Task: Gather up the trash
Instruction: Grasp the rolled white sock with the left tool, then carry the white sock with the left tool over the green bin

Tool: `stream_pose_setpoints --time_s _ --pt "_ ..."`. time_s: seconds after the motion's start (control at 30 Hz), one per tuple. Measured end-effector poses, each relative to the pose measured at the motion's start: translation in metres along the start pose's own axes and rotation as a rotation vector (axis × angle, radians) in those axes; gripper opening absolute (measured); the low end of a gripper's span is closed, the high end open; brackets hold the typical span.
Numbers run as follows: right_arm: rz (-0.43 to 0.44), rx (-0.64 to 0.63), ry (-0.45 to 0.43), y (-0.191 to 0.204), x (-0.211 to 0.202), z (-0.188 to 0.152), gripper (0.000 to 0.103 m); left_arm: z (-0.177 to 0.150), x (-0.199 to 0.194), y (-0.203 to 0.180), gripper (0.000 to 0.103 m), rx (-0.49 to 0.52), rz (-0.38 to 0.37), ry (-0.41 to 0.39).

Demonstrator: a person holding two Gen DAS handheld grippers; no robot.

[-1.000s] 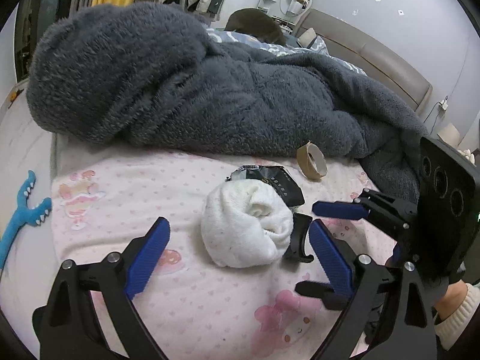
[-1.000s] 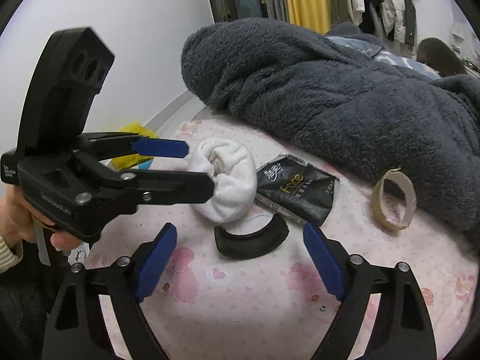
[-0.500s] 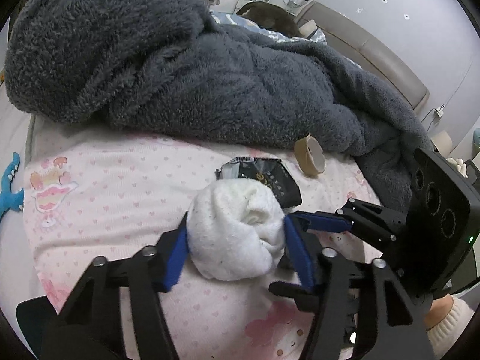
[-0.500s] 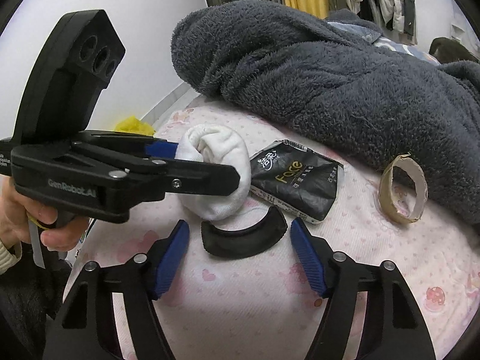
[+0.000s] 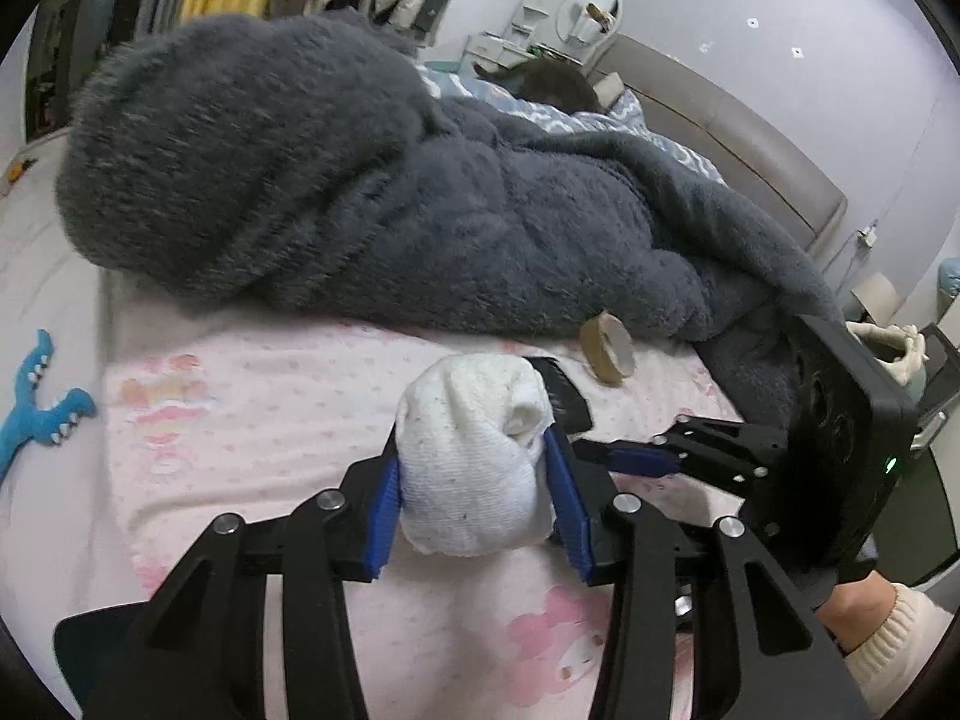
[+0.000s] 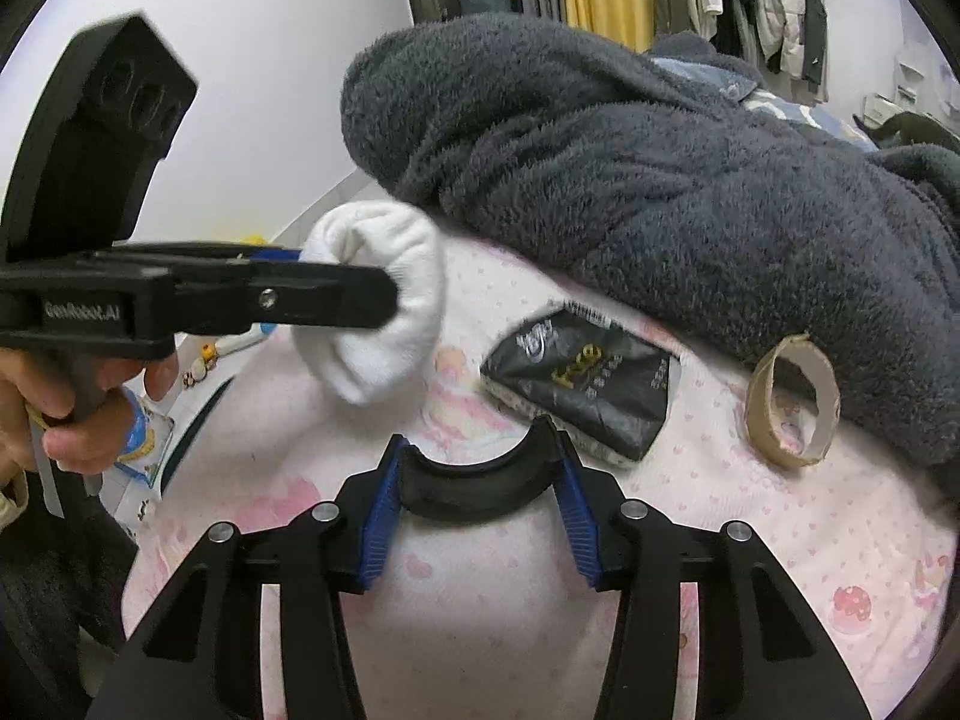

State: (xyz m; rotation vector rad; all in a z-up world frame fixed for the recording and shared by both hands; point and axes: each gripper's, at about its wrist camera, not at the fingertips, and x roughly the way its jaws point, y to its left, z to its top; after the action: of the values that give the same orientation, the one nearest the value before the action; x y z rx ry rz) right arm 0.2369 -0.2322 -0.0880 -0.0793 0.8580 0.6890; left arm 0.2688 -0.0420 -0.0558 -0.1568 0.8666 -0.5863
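The left gripper [image 5: 474, 501] has just been closing, and its ribbed blue pads now press both sides of a soft white rolled sock [image 5: 474, 462], a nubbly knitted bundle bulging between them and lifted clear of the sheet, as the right wrist view shows. The right gripper [image 6: 477, 510] has also just been closing; its pads clamp the two ends of a curved black plastic piece [image 6: 474, 486], smooth and crescent-shaped, on the pink sheet [image 6: 750, 570], a thin cotton printed with small hearts and cartoon figures. Just beyond the crescent lies a glossy black crinkled packet [image 6: 585, 381] with gold lettering. To its right a brown cardboard tape ring [image 6: 792, 402] stands on edge against a thick, fuzzy dark grey blanket [image 6: 660, 150] heaped across the bed. A blue toy [image 5: 36, 408] lies off to the left.
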Motion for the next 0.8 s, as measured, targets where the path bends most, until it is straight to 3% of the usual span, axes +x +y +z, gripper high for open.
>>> stream_pose_setpoints --time_s 0.37,0.8 --pt "0.011 -0.002 -0.056 0.028 0.002 0.033 0.049 -0.008 -0.039 0.037 0.047 -0.032 0.111 -0.035" --pt "0.053 -0.041 -0.075 0.087 0.018 0.072 0.049 -0.039 -0.064 0.085 0.047 -0.059 0.216 0.03"
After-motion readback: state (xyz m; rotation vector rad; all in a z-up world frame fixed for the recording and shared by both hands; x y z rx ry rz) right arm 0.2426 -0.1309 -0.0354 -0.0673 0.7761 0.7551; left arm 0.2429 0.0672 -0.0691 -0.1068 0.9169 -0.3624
